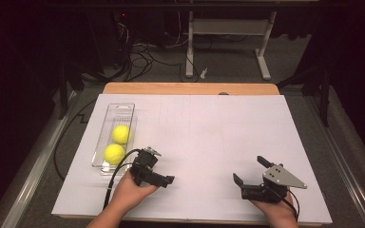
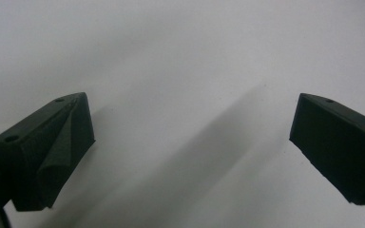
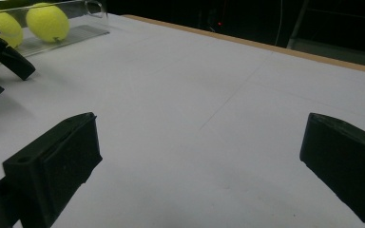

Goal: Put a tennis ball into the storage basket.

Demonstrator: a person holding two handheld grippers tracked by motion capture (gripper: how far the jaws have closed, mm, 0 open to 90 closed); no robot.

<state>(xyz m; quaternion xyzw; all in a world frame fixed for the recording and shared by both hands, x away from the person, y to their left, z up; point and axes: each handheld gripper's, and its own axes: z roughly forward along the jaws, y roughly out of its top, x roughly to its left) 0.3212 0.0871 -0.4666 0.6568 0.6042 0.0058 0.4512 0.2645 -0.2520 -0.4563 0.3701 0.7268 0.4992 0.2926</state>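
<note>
Two balls in tray, both tools empty.
Balls (image 1: pixel 120 134) (image 1: pixel 114 154) sat inside the clear tray (image 1: pixel 119 109); left tool (image 1: pixel 160 180) just beside the tray, right tool (image 1: pixel 248 171) well apart, both wide; placing looked done.
</note>
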